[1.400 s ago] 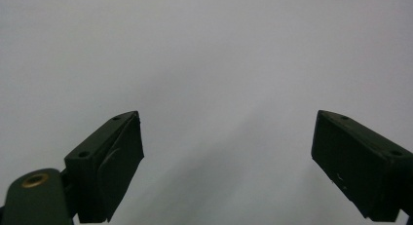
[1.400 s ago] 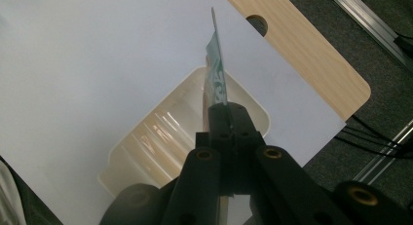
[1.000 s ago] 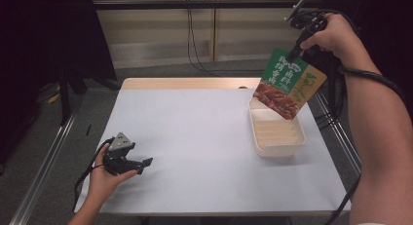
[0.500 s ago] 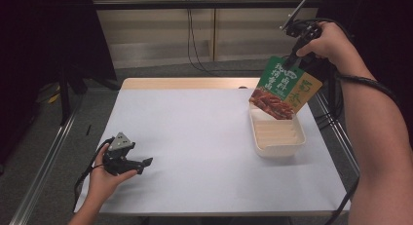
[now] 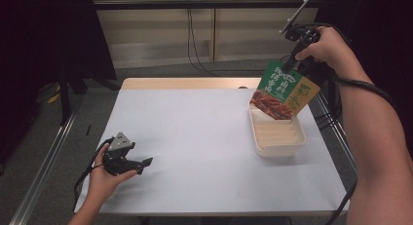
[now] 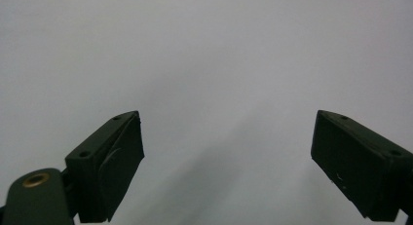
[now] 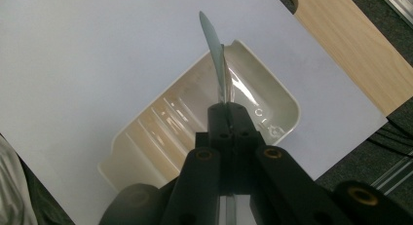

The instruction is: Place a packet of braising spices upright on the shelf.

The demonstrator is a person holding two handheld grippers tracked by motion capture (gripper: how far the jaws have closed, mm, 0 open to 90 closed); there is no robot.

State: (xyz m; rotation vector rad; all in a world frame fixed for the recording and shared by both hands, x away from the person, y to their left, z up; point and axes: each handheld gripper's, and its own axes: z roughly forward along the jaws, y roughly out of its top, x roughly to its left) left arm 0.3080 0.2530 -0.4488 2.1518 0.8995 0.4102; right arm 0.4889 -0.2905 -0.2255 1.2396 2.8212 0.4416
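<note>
A green and orange food packet (image 5: 284,91) hangs in the air over the far end of a cream plastic tray (image 5: 276,135) at the table's right side. My right gripper (image 5: 295,60) is shut on the packet's top edge. In the right gripper view the packet (image 7: 217,64) shows edge-on, rising from the closed jaws above the ribbed tray (image 7: 192,132). My left gripper (image 5: 141,164) rests at the table's near left corner, held by a hand. In the left gripper view its jaws stand wide apart over bare white tabletop, nothing between them (image 6: 226,157).
The white table top (image 5: 195,137) has a wooden strip (image 5: 190,84) along its far edge. Cables (image 5: 326,113) hang off the right side by a metal rail. A dark curtain and a stand are at the left, beyond the table.
My right gripper has lifted the packet a little higher and farther back over the tray. The left gripper has stayed put.
</note>
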